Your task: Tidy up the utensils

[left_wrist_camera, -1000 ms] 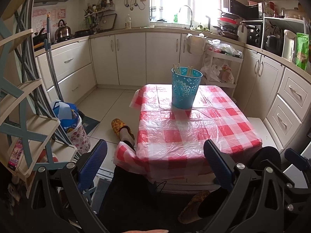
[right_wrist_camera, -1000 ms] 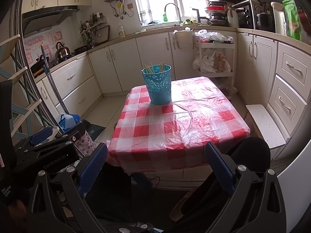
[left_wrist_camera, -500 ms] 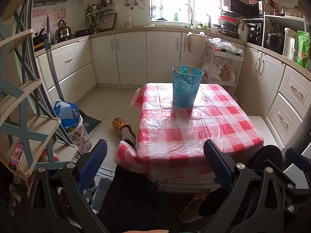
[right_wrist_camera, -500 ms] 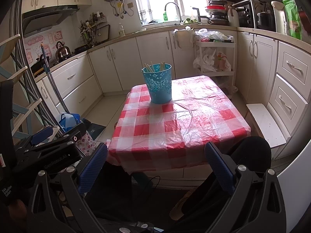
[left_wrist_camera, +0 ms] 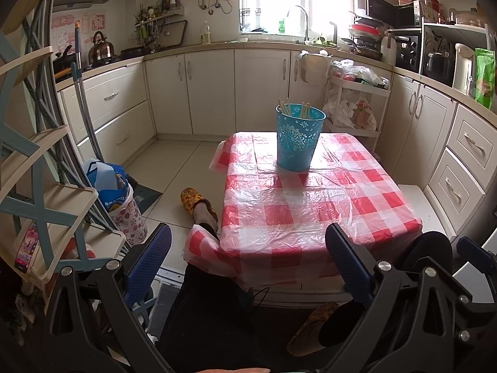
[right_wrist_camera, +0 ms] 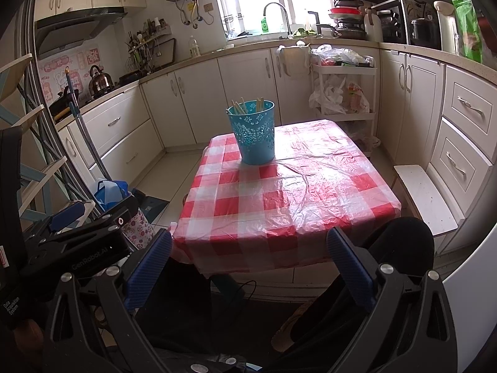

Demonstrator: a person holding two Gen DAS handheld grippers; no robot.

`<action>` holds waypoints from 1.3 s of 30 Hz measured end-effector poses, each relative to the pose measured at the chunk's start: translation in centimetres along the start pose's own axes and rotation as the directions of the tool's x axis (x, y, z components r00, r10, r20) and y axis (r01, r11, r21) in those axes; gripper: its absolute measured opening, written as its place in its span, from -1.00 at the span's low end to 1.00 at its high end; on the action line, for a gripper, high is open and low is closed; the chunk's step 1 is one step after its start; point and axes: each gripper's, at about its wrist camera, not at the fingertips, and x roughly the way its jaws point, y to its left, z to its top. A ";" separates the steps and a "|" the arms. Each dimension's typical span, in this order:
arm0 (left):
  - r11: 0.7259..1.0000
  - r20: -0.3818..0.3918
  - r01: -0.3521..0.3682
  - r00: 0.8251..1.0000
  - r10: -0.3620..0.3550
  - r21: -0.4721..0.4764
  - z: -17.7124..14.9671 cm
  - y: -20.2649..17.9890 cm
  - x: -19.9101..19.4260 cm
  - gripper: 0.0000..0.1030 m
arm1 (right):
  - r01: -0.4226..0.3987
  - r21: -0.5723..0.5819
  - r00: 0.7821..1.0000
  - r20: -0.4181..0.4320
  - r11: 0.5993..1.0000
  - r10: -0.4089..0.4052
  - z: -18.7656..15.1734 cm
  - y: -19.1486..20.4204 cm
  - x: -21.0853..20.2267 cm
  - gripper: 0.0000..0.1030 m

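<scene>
A turquoise bucket point(left_wrist_camera: 298, 137) point(right_wrist_camera: 254, 133) stands toward the far end of a small table with a red and white checked cloth point(left_wrist_camera: 313, 205) point(right_wrist_camera: 292, 199). Several pale chopsticks point(left_wrist_camera: 287, 108) point(right_wrist_camera: 248, 106) stick up out of it. My left gripper point(left_wrist_camera: 248, 248) is open and holds nothing, well short of the table's near edge and low. My right gripper point(right_wrist_camera: 248, 248) is open and empty too, also back from the near edge. In the right wrist view the left gripper's black body point(right_wrist_camera: 80, 239) shows at the left.
The person's dark-trousered legs point(left_wrist_camera: 217, 310) and slippered feet point(left_wrist_camera: 195, 203) are under and beside the table. A shelf rack point(left_wrist_camera: 37, 171) and a bag-filled bin point(left_wrist_camera: 121, 205) stand at left. Cabinets point(left_wrist_camera: 217, 90) line the walls; a white trolley point(left_wrist_camera: 357, 102) and a low white stool point(right_wrist_camera: 425, 199) are at right.
Both views have shifted only slightly; the table sits a touch lower and farther in frame. Both grippers stay open and empty.
</scene>
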 end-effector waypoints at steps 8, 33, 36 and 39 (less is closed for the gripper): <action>1.000 0.001 0.000 1.000 0.000 0.001 0.0 0.1 0.0 0.85 | 0.000 0.000 1.000 -0.001 1.000 0.000 -0.1 0.0 0.0 0.86; 1.000 0.001 -0.002 1.000 0.002 0.002 0.0 0.0 -0.1 0.85 | 0.000 0.000 1.000 -0.003 1.000 0.000 0.2 0.1 0.0 0.86; 1.000 0.000 -0.001 1.000 0.001 0.003 0.1 0.0 0.0 0.85 | 0.000 -0.001 1.000 -0.003 1.000 0.000 -0.1 0.2 -0.1 0.86; 1.000 0.000 -0.002 1.000 0.002 0.003 0.1 0.0 0.0 0.85 | -0.001 0.000 1.000 -0.004 1.000 0.001 -0.1 0.2 -0.1 0.86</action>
